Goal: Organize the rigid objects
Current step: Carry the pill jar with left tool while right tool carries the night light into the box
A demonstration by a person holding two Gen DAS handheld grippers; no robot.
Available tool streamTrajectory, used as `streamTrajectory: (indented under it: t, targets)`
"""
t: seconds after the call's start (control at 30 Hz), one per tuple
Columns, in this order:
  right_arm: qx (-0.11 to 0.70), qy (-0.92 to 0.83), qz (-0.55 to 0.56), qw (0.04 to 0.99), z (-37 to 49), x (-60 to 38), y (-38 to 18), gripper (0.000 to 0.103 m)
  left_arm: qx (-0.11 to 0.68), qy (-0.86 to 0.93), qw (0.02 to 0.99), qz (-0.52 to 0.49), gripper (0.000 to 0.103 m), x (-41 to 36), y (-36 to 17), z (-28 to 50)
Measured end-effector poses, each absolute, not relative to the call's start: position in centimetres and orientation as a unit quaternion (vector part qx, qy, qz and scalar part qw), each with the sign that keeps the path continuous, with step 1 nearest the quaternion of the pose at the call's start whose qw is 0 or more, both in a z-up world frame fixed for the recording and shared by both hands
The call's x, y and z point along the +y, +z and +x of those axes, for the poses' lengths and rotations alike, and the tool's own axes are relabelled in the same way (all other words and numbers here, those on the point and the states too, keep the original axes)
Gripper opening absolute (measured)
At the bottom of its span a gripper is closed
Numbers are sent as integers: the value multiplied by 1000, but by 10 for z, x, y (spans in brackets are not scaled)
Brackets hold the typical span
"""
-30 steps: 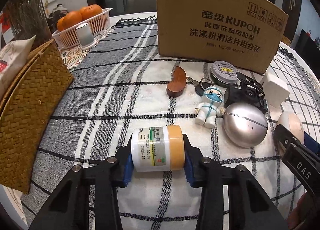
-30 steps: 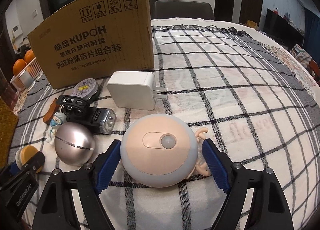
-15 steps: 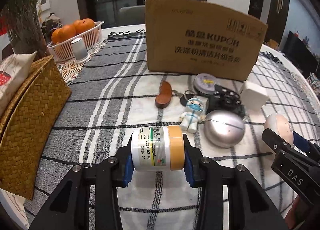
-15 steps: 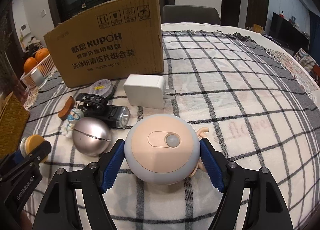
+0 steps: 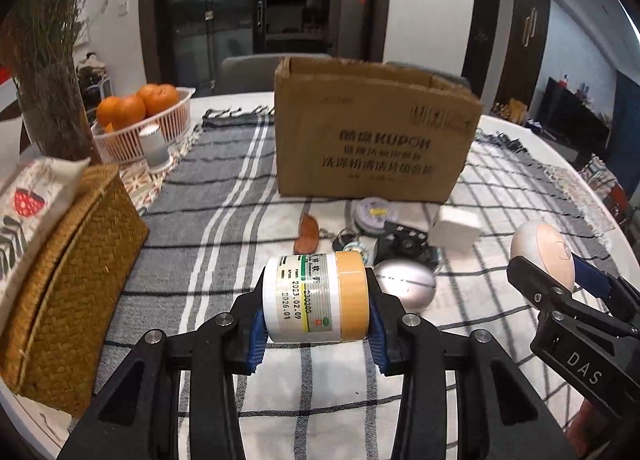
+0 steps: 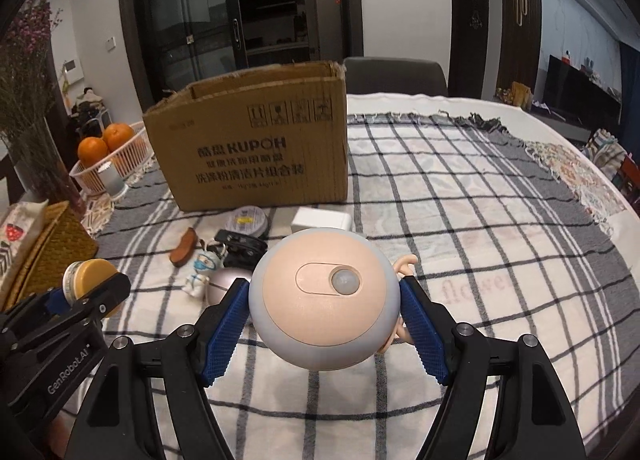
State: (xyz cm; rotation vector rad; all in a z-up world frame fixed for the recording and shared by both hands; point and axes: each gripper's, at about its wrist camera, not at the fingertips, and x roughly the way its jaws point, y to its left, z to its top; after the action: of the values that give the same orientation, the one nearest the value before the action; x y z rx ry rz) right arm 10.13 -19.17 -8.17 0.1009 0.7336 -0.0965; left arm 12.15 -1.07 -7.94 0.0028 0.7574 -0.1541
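I have the jar [image 5: 315, 297] clamped in my left gripper [image 5: 316, 324] and the round lamp [image 6: 324, 297] gripped in my right gripper [image 6: 324, 330], both clear of the worktop [image 6: 500, 228]. Neither is in the cardboard box [image 6: 256, 148] yet; six smaller things wait in front of it.

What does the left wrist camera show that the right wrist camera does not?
Only the left wrist view shows the printed dates on the yellow-capped jar clamped in the left tool.

Only the right wrist view shows the round night light face-on with its sensor dot, clamped in the right tool, and the doctor figurine whole.

Both show the open cardboard box, silver egg-shaped case and white charger.
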Motion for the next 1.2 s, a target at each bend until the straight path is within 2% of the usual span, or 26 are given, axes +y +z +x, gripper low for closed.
streamTrajectory:
  t: [0.6,1.2]
  targets:
    - [295,-45,57,953,94,-183,-22,75,295,-117,948,10,40,-8,-11,132]
    - [257,-34,48,965,154,-191,32,75,267,-143,953,17,40,-21,41,198]
